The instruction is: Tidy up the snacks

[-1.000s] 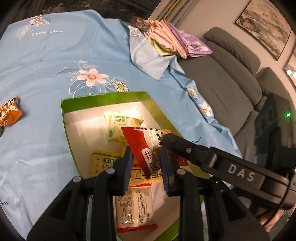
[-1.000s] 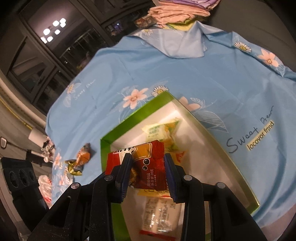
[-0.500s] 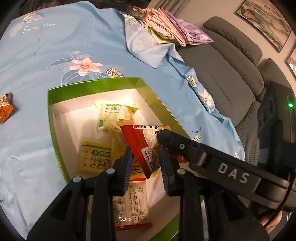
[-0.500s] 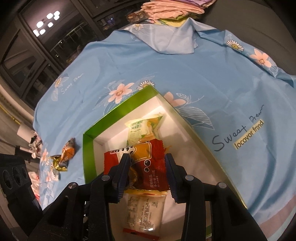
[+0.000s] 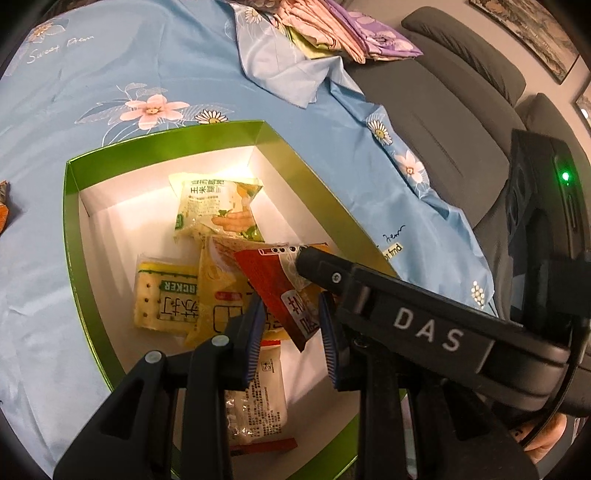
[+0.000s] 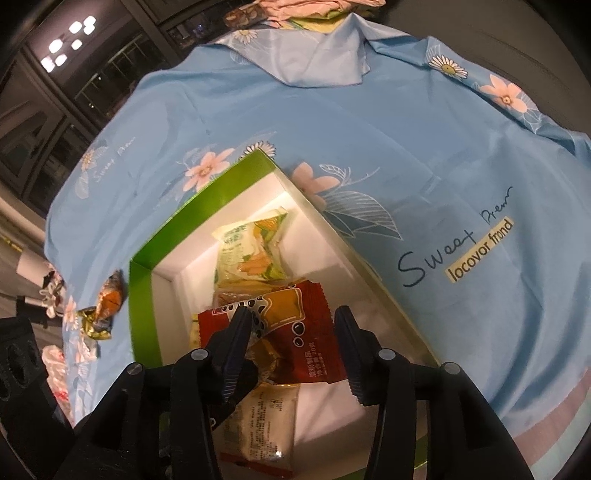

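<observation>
Blue flowered cloth (image 5: 110, 55) covering the tabletop, draping toward a grey sofa (image 5: 443, 110), with folded fabrics (image 5: 332, 33) piling at the far edge. Sitting on the cloth: a green box (image 5: 72, 240) with a white inside. Lying in the box: a green-and-yellow packet (image 5: 214, 206) near the far end, a cracker packet (image 5: 166, 295) and a pale packet (image 5: 258, 406) closer in. Leaning tilted on top of these: the red snack packet (image 5: 273, 280). Hovering over the box with fingers parted and clamping nothing: the left tool (image 5: 291, 332), framing the red packet's lower end. Hanging likewise spread above that packet: the right tool (image 6: 291, 332), one fingertip (image 5: 314, 262) showing against its upper end. Resting on the cloth outside the box's left wall: an orange wrapped sweet (image 6: 109, 299).
</observation>
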`<state>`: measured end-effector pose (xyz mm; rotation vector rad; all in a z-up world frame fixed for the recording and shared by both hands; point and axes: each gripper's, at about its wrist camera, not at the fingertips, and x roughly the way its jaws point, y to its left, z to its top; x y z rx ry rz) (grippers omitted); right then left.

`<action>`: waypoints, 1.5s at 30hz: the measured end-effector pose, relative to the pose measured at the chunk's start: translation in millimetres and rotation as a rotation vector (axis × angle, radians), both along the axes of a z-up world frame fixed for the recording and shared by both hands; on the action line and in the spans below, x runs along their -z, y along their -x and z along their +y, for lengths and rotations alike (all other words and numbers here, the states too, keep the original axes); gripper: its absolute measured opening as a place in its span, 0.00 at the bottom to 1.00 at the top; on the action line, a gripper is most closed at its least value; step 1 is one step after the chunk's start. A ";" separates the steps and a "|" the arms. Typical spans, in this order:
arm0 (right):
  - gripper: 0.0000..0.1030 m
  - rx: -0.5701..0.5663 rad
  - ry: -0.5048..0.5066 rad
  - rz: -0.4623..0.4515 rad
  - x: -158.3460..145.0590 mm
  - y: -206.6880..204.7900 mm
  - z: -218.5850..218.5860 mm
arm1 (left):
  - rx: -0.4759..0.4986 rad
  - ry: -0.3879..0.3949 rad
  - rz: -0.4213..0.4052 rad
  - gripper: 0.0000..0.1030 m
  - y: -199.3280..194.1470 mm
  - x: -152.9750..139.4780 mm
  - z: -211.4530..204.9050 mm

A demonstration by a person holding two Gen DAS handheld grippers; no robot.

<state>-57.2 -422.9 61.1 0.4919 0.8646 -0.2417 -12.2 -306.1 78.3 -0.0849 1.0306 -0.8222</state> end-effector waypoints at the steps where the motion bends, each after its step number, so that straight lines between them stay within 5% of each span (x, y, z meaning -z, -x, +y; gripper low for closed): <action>1: 0.48 0.000 0.004 0.006 0.7 -0.5 -0.1 | 0.003 -0.003 0.002 0.27 0.5 0.6 -0.7; 17: 0.52 0.010 0.028 0.038 5.1 -4.0 -2.0 | 0.008 0.000 0.044 0.29 0.4 7.4 2.2; 29: 0.67 0.067 0.134 0.045 -5.3 1.2 7.7 | -0.073 0.042 -0.015 0.62 3.7 -12.3 47.0; 36: 0.71 0.027 0.203 -0.045 -27.4 9.2 34.4 | -0.248 0.025 -0.089 0.90 -5.7 -31.6 126.8; 42: 0.78 -0.080 0.222 -0.170 -48.7 7.2 75.4 | -0.496 -0.108 -0.248 0.93 -20.6 -37.0 234.6; 45: 0.79 -0.161 0.231 -0.224 -58.1 4.0 109.3 | -0.678 -0.098 -0.266 0.93 -26.7 -21.7 294.2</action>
